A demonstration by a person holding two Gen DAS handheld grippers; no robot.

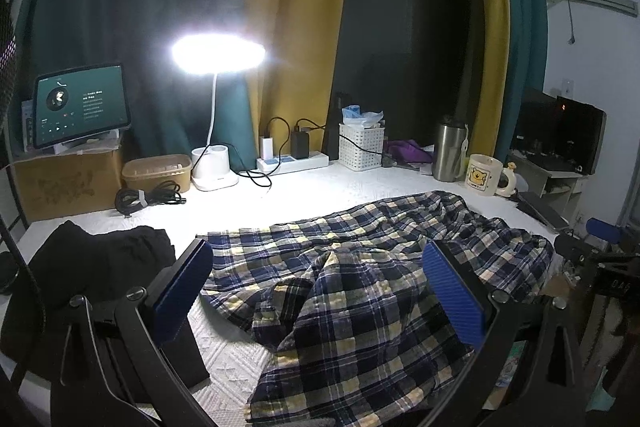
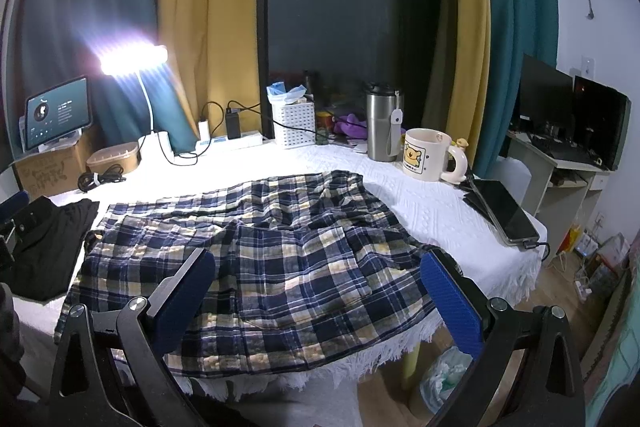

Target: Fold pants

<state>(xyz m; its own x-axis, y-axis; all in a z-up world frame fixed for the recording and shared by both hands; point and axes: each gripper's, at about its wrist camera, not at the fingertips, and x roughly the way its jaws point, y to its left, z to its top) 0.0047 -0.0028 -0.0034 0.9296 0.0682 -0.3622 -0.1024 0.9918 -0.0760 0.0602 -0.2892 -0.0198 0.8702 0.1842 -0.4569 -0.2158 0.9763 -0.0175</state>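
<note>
Plaid pants (image 1: 360, 267) in navy, white and yellow lie crumpled across the white-covered table (image 1: 320, 187), with folds bunched near the front. In the right wrist view the same pants (image 2: 280, 247) spread to the table's front edge. My left gripper (image 1: 320, 287) hovers above the near part of the pants, open, with nothing between its blue pads (image 1: 184, 287). My right gripper (image 2: 320, 295) is also open above the pants' front edge, its blue pads (image 2: 452, 303) clear of the cloth.
A black garment (image 1: 100, 259) lies at the left. Along the back stand a lit desk lamp (image 1: 218, 55), tablet (image 1: 80, 103) on a box, power strip (image 1: 292, 163), white basket (image 1: 360, 147), steel tumbler (image 1: 450, 151) and mug (image 1: 484, 175). A phone (image 2: 504, 211) rests at the right edge.
</note>
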